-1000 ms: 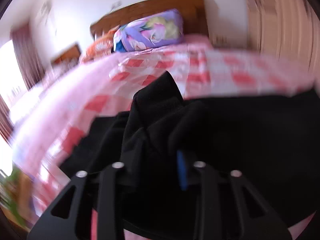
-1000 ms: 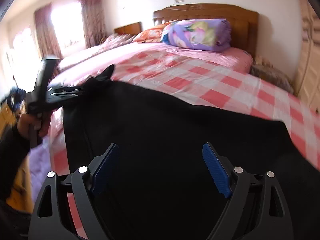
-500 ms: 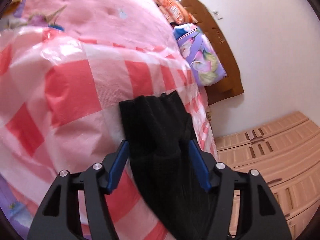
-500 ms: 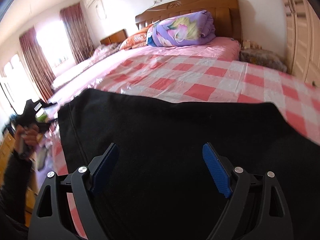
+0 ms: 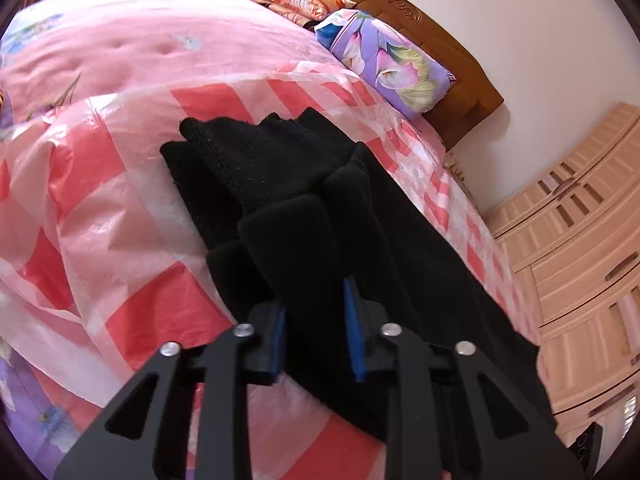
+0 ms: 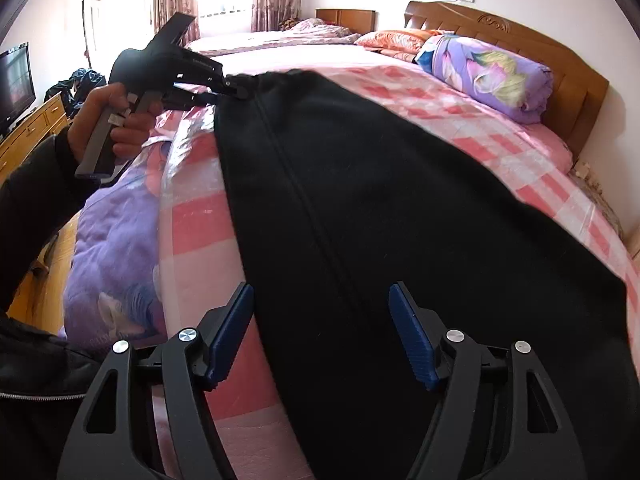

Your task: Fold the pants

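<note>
Black pants lie stretched along the red-checked bed cover. In the left wrist view the pants' bunched end sits between the blue pads, and my left gripper is shut on it. From the right wrist view the left gripper holds the far end of the pants, just above the bed. My right gripper is open, low over the near part of the pants, with the fabric between and under its fingers.
The bed has a wooden headboard and a rolled floral quilt at its far end. A purple blanket hangs off the left edge. A wardrobe stands to the right; a dresser with TV stands to the left.
My left gripper let the pants' end go, opened wide, then closed on the bunched end again. My right gripper stayed open over the pants.
</note>
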Tool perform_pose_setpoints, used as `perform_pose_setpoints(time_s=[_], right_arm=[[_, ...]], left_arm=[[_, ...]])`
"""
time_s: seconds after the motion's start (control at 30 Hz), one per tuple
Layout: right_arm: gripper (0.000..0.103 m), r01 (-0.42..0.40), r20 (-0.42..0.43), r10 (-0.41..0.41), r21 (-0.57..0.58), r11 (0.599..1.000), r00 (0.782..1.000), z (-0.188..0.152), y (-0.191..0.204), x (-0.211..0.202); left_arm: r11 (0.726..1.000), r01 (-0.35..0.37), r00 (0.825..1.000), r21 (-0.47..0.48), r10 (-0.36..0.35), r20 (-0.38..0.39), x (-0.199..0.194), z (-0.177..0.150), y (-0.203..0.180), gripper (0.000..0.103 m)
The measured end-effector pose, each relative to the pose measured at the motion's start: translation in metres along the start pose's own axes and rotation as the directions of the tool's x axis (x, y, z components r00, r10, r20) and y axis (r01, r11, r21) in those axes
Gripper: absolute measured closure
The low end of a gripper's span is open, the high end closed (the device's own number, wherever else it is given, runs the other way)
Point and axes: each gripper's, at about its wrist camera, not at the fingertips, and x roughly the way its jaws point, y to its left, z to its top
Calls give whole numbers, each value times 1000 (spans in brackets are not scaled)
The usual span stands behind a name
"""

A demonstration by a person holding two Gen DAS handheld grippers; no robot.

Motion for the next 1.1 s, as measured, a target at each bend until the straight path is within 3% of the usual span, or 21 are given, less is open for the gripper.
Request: perform_pose_setpoints(time_s=[0.03,0.13,0.37,0.47,0.57,0.63,0.67,0.7,0.73,0.77,0.8,0.83,0.87,0.93,1.03,1.1], right_arm=[[35,2,-5,-2,-7,1000,1000,-1,2,0],[39,19,-13,-20,-37,999,1000,-2,11,1],[84,71,45,-69,-51,996,997,0,10,-9],[84,13,56,-12,-20,1000,998,-1,6,-17],[84,34,26,-33,-50,998,999,-6,10,-7],[84,24,25,-23,-37,999,999,-5,8,-8],[80,20,21,-19,-34,999,1000,-6,7,-10],[76,7,5,-6,-31,999,1000,-6,7,-11],[61,-10,-7,10,-27,1000,1000,-5,7,-13],[37,-40,-13,40,-13,999,999,-5,5,-17],[29,-59,5,59,11,998,998,-5,0,-24],[26,-62,31,61,31,998,998,-5,-4,-31],[26,-63,59,59,63,996,997,-5,-12,-39],[26,-20,82,7,161,987,997,-6,-43,-55],[17,159,33,-175,278,947,984,-14,-85,-69],[16,272,-30,-282,381,883,959,-32,-119,-82]], left_arm=[[1000,5,1000,0,-5,-2,-1,0,3,91],[999,28,1000,-18,-28,-10,-3,0,9,93],[998,42,999,-43,-41,34,-14,0,5,95],[997,64,997,-49,-62,49,-24,-1,3,95],[999,4,1000,-49,-5,-12,-7,-3,9,95],[998,20,999,-67,-22,-29,1,-5,17,91],[997,34,999,-70,-35,-24,-1,-4,19,90],[997,35,999,-73,-37,-20,-3,-3,20,80],[996,32,999,-79,-33,-8,-7,-3,20,62],[996,31,999,-79,-30,11,-13,-3,18,49],[998,-12,999,-61,15,46,-24,-3,11,20],[996,-87,991,-37,90,96,-34,-5,3,12],[984,-178,968,18,172,181,-49,-9,-12,12],[966,-229,950,122,194,246,-64,-18,-41,11],[942,-193,959,274,123,254,-70,-44,-88,6],[893,-161,974,420,74,215,-61,-72,-127,3]])
